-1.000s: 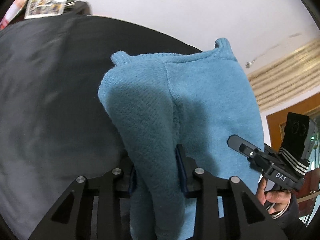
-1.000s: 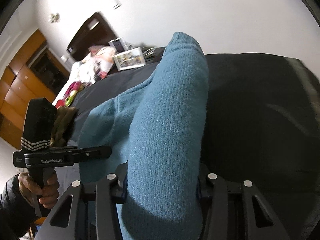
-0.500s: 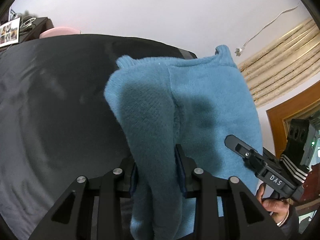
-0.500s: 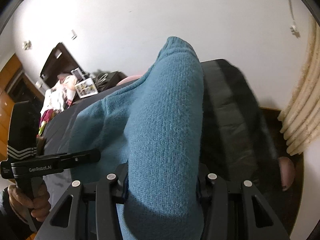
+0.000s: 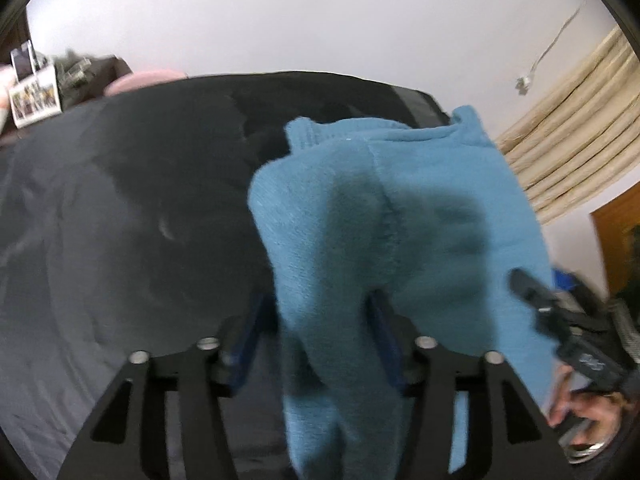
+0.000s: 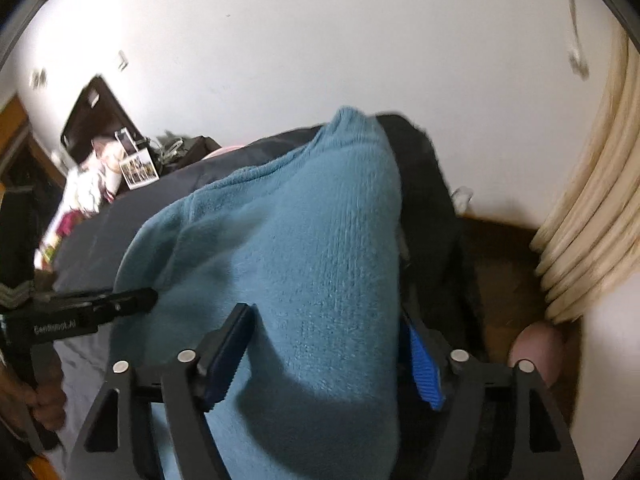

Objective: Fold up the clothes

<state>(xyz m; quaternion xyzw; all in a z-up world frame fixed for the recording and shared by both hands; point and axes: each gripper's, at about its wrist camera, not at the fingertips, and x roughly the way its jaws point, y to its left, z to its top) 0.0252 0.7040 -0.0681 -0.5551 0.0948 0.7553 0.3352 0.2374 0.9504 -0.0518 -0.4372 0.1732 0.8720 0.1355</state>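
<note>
Blue sweater (image 5: pixel 400 216) lies on the dark bed (image 5: pixel 120 220), towards its far corner by the curtain (image 5: pixel 568 160). It is already doubled over itself: a rounded fold edge runs up the middle in both views, with a ribbed cuff or hem poking out at the top. My reading is that one fold is just being laid down and let go. Left to do: at least flattening, probably one more fold to get a tidy packet. How many other garments wait, I cannot tell.

Left tongs (image 5: pixel 316 344): jaws have just been opening, now standing apart either side of a hanging bunch of the knit. Cloth is between them, but there is a visible gap on the left side, so it looks released, not pinched. Right tongs (image 6: pixel 324 356): also just been opening, pads wide of the thick roll of sweater that lies between them; the left pad (image 6: pixel 228 352) stands clear of the cloth. Released too.

Materials: sweater is a thick, fuzzy wool-like knit, fine ribs visible on the right view, a sewn seam running down on the left view. Soft, bulky, holds rounded humps rather than sharp creases. Bed cover is smooth dark cloth, faintly wrinkled, slight sheen. Curtain is pale, in heavy pleats.
</note>
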